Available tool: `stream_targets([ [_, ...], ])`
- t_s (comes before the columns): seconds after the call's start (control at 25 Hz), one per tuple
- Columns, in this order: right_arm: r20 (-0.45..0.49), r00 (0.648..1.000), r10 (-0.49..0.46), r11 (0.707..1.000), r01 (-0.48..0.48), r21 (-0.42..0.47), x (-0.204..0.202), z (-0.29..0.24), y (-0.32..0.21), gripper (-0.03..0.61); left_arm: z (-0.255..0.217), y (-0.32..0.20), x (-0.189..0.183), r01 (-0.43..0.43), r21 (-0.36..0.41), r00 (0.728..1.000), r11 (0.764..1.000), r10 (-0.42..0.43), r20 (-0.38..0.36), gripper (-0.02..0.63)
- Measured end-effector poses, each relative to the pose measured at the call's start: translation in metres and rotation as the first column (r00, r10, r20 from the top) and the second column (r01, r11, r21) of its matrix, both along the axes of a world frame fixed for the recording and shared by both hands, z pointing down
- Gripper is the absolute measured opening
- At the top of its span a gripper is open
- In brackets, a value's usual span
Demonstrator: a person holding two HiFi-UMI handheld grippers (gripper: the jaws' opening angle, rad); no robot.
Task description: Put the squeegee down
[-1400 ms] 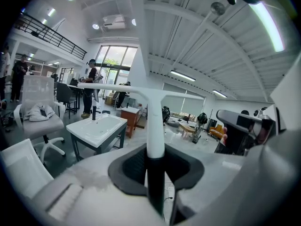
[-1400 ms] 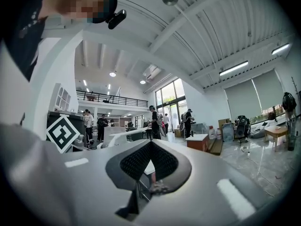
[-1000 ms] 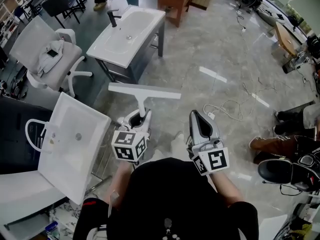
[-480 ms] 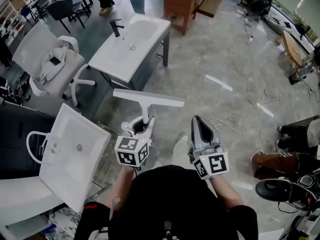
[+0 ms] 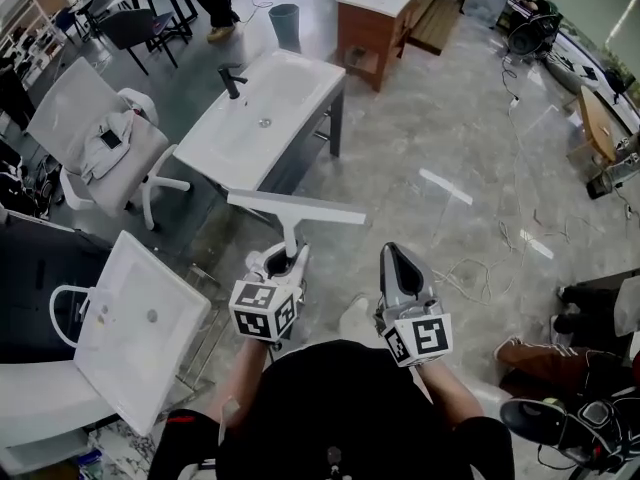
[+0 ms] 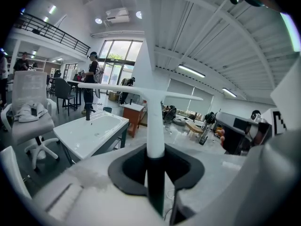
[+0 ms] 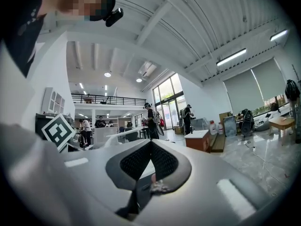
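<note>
Two roles are split between our hands. Our left hand-held gripper (image 5: 288, 254) is clamped on the handle of the squeegee (image 5: 300, 208), blade crosswise and clear of the floor, which we judge steadies it for carrying. Our right hand-held gripper (image 5: 393, 253) has its jaws together on nothing. The white sink worktop (image 5: 300, 103) ahead seems a likely set-down place.

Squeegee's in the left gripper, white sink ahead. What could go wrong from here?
1. The left gripper grips the squeegee only low on its handle, with the wide blade far out front, so it may twist or slip in the jaws.
2. When set down on the sink, the long blade could knock the black faucet.
3. Loose cables lie on the floor to the right, a possible trip hazard.
</note>
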State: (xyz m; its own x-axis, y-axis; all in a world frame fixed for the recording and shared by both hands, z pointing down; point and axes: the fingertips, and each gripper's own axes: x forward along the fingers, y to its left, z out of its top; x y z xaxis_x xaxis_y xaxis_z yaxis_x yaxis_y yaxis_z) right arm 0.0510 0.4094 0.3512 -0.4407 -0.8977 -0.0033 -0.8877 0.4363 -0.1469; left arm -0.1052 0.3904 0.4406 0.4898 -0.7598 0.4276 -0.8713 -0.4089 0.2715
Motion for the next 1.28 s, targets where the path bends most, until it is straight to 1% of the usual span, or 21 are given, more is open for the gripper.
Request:
stream_targets([
  [0.36, -0.017, 0.999, -0.048, 0.999, 0.048, 0.013, 0.052, -0.005, -0.069, 0.003, -0.01, -0.069, 0.053, 0.035, 0.02, 0.999, 0.999, -0.035, -0.013, 0.081],
  [0.56, -0.018, 0.998, -0.06, 0.998, 0.06, 0.015, 0.078, -0.003, -0.097, 0.003, -0.007, -0.091, 0.074, 0.06, 0.016, 0.998, 0.998, -0.06, -0.024, 0.081],
  [0.84, -0.023, 0.997, -0.073, 0.997, 0.073, 0.015, 0.092, -0.002, -0.119, 0.002, -0.004, -0.115, 0.088, 0.069, 0.014, 0.997, 0.997, -0.069, -0.019, 0.081],
  [1.04, -0.023, 0.998, -0.063, 0.998, 0.063, 0.01, 0.101, -0.001, -0.135, 0.003, -0.003, -0.133, 0.095, 0.062, 0.007, 0.998, 0.998, -0.062, -0.009, 0.081],
  [1.28, -0.029, 0.998, -0.048, 0.999, 0.048, 0.002, 0.109, 0.003, -0.157, 0.003, 0.001, -0.157, 0.097, 0.068, 0.004, 0.998, 0.998, -0.068, -0.013, 0.081],
])
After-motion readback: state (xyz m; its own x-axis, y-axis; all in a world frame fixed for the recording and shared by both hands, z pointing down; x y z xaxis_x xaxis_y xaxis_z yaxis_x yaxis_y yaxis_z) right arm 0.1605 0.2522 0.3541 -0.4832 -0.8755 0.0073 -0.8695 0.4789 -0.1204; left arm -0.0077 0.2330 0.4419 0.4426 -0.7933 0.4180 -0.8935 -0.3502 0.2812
